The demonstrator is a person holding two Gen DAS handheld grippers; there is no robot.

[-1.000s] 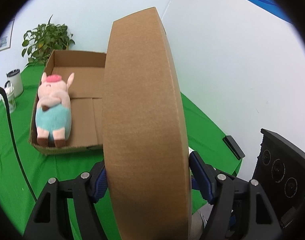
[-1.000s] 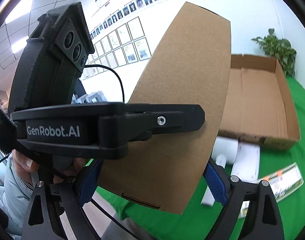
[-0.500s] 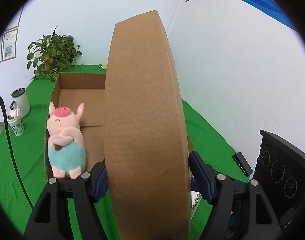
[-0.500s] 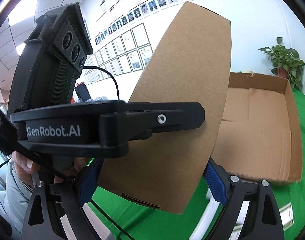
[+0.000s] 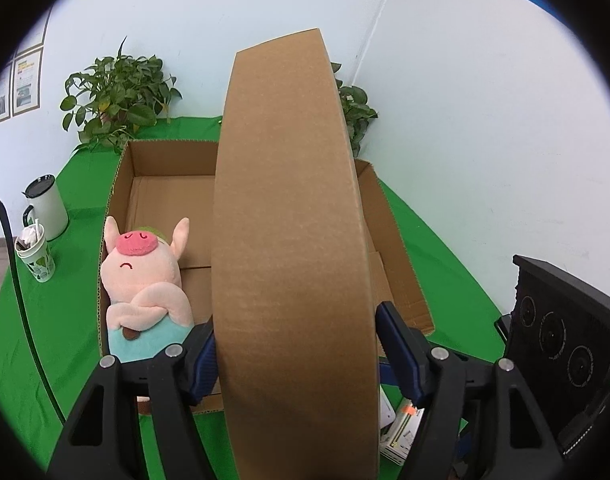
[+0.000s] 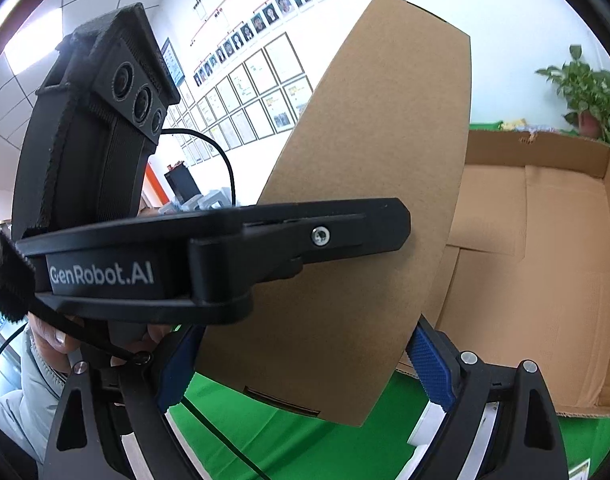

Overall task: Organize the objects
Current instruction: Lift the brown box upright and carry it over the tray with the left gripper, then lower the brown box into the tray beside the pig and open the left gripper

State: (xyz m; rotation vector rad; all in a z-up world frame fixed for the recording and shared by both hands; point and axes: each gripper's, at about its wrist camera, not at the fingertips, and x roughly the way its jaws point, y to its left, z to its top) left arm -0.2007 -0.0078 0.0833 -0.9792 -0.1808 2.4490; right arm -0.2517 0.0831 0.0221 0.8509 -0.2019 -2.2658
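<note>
Both grippers hold one closed brown cardboard box (image 5: 293, 240) in the air. My left gripper (image 5: 295, 354) is shut on its narrow sides. My right gripper (image 6: 305, 364) is shut on its wide face (image 6: 365, 220), and the left gripper's body (image 6: 225, 248) crosses in front of it. Behind and below lies an open shallow cardboard tray box (image 5: 165, 160) on the green table; it also shows in the right wrist view (image 6: 545, 260). A pink plush pig (image 5: 143, 284) in teal trousers lies in the tray's left side.
A potted plant (image 5: 117, 96) stands behind the tray. A white mug (image 5: 47, 208) and a paper cup (image 5: 35, 254) stand at the left on the green cloth (image 5: 57, 320). Small packets (image 5: 401, 428) lie on the table under the held box. White walls close the right.
Both grippers have carried the closed box forward toward the open tray, which now looms larger and lower in both views. The grip on the box is unchanged.
</note>
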